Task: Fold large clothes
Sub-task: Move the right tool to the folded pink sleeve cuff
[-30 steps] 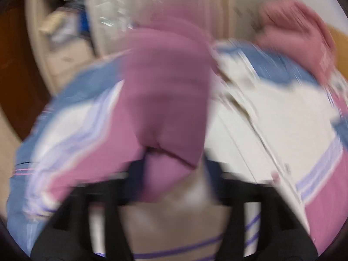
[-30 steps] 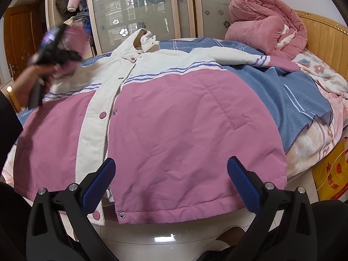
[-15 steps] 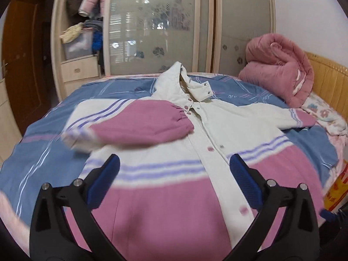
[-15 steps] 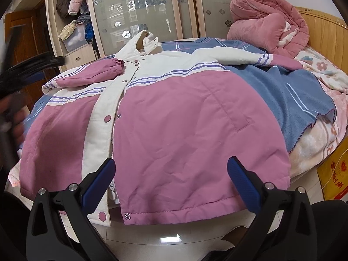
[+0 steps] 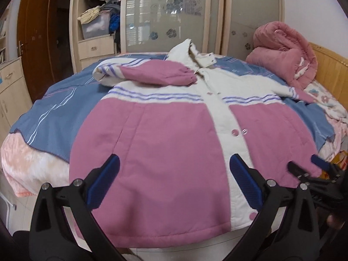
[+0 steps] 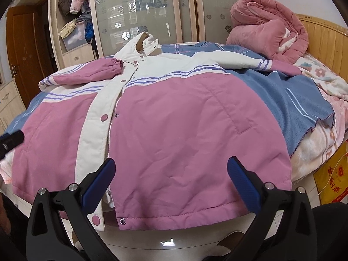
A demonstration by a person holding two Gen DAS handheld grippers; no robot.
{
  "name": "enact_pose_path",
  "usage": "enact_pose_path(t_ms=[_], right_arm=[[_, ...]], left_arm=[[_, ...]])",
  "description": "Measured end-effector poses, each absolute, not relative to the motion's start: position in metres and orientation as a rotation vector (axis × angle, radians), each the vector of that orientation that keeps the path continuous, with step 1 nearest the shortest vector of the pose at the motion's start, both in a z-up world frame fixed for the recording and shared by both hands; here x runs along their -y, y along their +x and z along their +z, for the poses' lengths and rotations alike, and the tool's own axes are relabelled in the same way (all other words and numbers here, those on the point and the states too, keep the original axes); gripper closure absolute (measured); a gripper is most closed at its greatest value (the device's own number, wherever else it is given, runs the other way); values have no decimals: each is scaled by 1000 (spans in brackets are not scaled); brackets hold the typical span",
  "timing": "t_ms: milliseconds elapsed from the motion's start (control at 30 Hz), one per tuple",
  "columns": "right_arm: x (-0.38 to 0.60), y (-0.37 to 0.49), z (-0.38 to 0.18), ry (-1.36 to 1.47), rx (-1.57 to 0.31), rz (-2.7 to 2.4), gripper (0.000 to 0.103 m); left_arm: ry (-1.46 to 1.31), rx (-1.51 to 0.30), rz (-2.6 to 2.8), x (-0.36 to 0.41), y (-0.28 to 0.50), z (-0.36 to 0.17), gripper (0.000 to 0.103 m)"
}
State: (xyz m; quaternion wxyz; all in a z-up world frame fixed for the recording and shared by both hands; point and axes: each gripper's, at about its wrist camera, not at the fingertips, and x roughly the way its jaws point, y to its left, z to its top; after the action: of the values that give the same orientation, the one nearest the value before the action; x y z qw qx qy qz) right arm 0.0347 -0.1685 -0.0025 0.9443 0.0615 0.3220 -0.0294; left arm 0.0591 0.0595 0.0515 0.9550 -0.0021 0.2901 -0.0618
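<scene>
jacket [image 6: 184, 130] far cuff behind blanket fold, left gripper [image 6: 9, 140] cut off by frame edge

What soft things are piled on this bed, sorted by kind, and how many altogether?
Jackets: 1, the pink and cream jacket spread flat
Blue blankets: 1, the blue blanket under it
Rolled quilts: 1, the pink quilt by the headboard
Floral bedding: 1, the floral bedding at the far side
Total: 4

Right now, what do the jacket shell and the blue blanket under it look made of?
Jacket: looks like a smooth woven synthetic, probably padded; faint sheen, fine creases, puffy hem, snap buttons. Blue blanket: seems fleece or similar; matte, fuzzy surface, stitched wavy edge. Neither is certain from looks alone.
</scene>
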Motion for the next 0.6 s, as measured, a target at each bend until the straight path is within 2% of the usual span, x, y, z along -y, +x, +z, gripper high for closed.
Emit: enact_pose_path(t_ms=[300, 433, 600], right_arm=[[159, 46, 19, 121, -638, 85, 1], [163, 89, 50, 182, -743, 225, 1], [166, 171, 99, 226, -781, 305, 1]], left_arm=[[41, -519, -149, -52, 51, 63, 2], [29, -520, -145, -57, 54, 65, 2], [6, -526, -128, -65, 63, 65, 2]])
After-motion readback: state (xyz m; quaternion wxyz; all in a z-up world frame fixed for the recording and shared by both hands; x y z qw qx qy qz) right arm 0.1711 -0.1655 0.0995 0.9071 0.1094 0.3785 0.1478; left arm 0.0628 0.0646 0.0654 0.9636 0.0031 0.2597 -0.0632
